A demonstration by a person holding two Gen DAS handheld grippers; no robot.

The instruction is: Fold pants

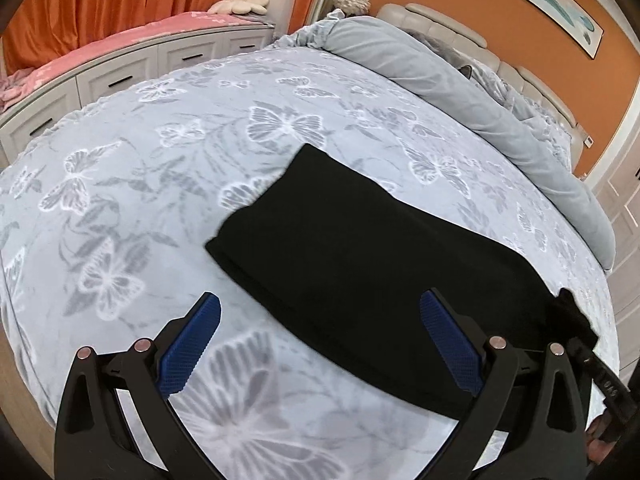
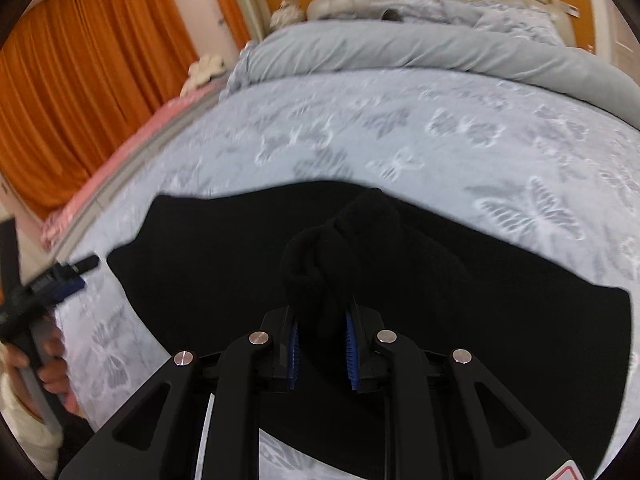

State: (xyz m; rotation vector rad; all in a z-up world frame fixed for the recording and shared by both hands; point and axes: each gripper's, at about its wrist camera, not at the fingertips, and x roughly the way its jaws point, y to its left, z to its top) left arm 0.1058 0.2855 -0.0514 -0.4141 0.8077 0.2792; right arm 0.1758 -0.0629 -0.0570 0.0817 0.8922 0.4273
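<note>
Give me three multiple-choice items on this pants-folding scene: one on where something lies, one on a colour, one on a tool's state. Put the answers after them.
1. Where do the pants lie?
A. on the butterfly-print bedspread
B. on the white drawers
C. on the floor

2. What colour are the curtains?
A. green
B. orange
C. white

3. How does the right tool stand?
A. wide open over bare bedspread
B. shut on a pillow
C. shut on a bunch of the pants

Answers:
1. A: the black cloth is spread flat on the grey butterfly print.
2. B: both views show orange drapes beside the bed.
3. C: black fabric bulges up from between its blue pads, while the left tool stands open and holds nothing.
</note>
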